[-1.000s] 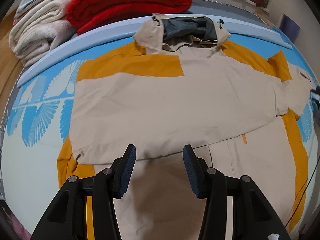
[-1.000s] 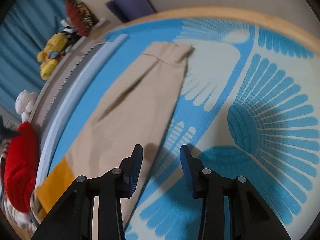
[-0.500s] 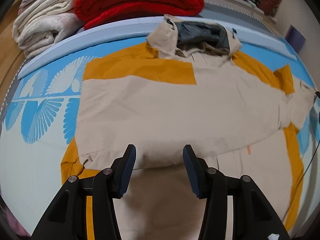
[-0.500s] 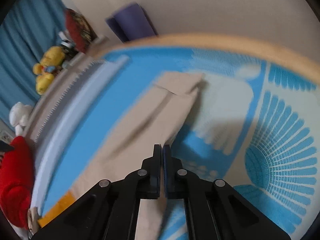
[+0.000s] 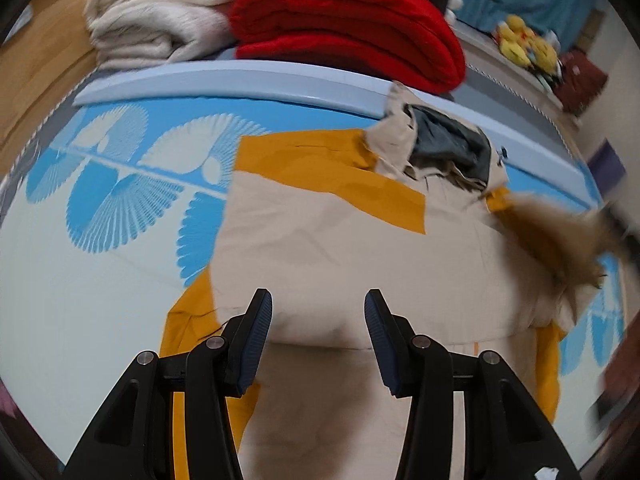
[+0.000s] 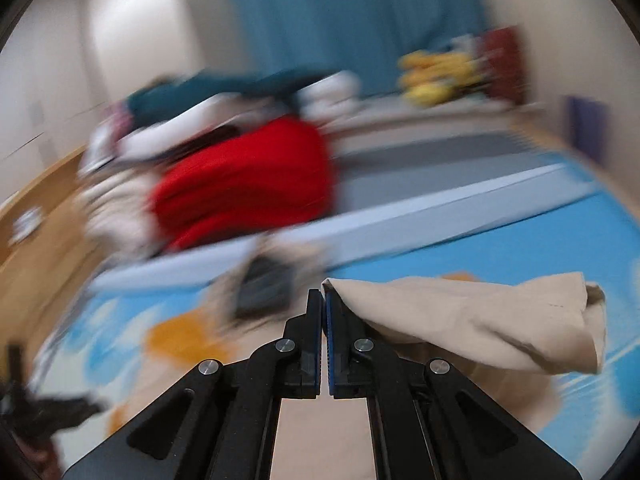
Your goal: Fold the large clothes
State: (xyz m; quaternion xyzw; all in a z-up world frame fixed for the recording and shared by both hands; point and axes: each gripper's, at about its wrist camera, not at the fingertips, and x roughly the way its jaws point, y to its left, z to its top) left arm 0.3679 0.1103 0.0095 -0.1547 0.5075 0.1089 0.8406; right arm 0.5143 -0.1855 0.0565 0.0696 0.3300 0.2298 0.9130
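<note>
My left gripper (image 5: 318, 334) hangs with fingers wide over the jacket (image 5: 340, 256), holding nothing. My right gripper (image 6: 323, 306) pinches the beige sleeve (image 6: 472, 320), which trails right.

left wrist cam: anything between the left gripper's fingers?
Only the jacket: its beige folded edge spans the gap between the open left gripper fingers. Nothing gripped.

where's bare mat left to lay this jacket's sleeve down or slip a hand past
Bare mat lies left of the jacket, from its orange edge out to the mat's rim. A thin blue strip sits between the jacket's shoulder and the pale blue border. Beyond that border it is crowded: red blanket, cream blanket. The right gripper holds the sleeve aloft.
</note>
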